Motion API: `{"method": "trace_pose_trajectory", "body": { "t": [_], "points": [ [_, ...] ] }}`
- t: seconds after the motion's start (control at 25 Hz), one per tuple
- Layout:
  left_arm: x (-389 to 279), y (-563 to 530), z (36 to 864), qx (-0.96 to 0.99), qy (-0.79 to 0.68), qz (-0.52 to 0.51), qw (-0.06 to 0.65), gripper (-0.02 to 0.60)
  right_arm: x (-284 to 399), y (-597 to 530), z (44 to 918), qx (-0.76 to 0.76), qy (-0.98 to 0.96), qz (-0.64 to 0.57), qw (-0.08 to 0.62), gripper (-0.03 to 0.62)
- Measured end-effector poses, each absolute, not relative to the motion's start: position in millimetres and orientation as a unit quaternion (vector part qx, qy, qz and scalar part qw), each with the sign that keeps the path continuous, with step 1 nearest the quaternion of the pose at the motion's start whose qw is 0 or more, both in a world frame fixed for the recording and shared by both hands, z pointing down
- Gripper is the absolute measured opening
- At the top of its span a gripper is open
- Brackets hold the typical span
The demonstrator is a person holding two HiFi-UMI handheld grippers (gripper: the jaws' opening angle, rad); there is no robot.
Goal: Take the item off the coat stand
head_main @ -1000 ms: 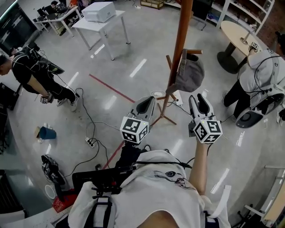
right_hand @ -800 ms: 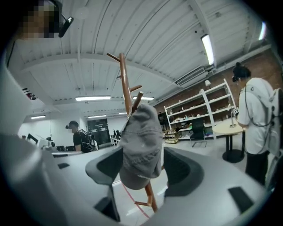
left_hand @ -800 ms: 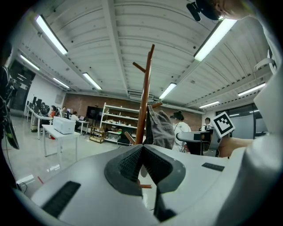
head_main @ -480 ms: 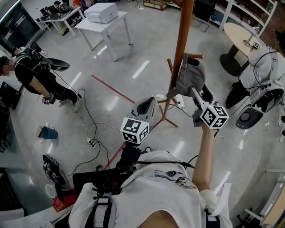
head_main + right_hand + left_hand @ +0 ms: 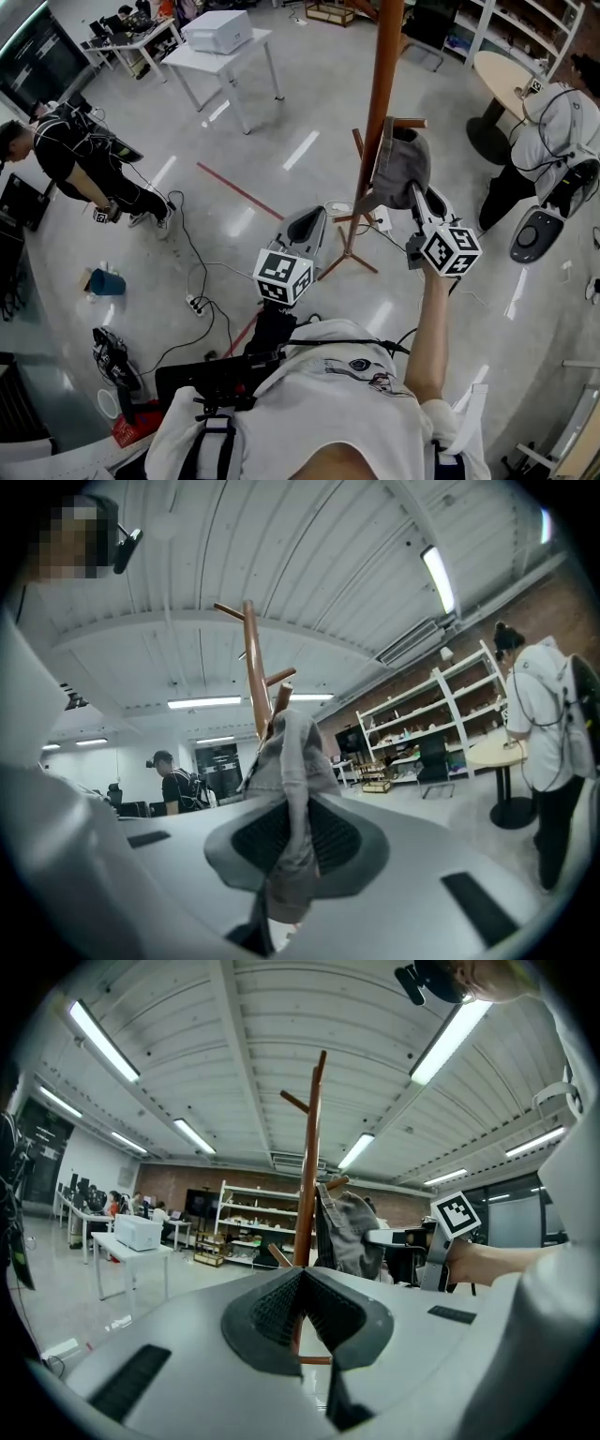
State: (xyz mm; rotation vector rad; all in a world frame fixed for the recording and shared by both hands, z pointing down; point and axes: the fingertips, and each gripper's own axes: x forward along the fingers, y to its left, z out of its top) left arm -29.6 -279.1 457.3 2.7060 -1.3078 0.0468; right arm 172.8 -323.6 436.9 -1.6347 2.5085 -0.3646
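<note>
A grey fabric cap [image 5: 401,167] hangs on a peg of the brown wooden coat stand [image 5: 380,103]. My right gripper [image 5: 419,199] reaches up to the cap's lower right edge. Its jaws are closing, and in the right gripper view the grey cloth [image 5: 286,752] is pinched between the pads of that gripper [image 5: 292,832]. My left gripper [image 5: 305,225] hangs lower, left of the stand's legs, shut with nothing in it. In the left gripper view the shut left gripper [image 5: 302,1283] points at the stand's pole [image 5: 309,1176], with the cap [image 5: 349,1237] to its right.
A white table [image 5: 267,42] with a printer stands at the back left, a round table [image 5: 502,70] at the back right. One person [image 5: 75,159] stands at the left, another [image 5: 553,131] at the right. Cables [image 5: 192,300] and a red tape line [image 5: 239,187] lie on the floor.
My right gripper rose from below the cap to its lower edge and its jaws came together on the cloth. The left gripper has stayed where it was.
</note>
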Motion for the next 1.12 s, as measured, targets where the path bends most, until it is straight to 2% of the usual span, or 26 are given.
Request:
{"method": "trace_pose_trajectory", "body": {
  "t": [1.12],
  "points": [
    [-11,-276,454,0.902,-0.428,0.011,0.064,-0.007,232,-266,342,-0.602,0.788,0.009,0.13,0.049]
  ]
}}
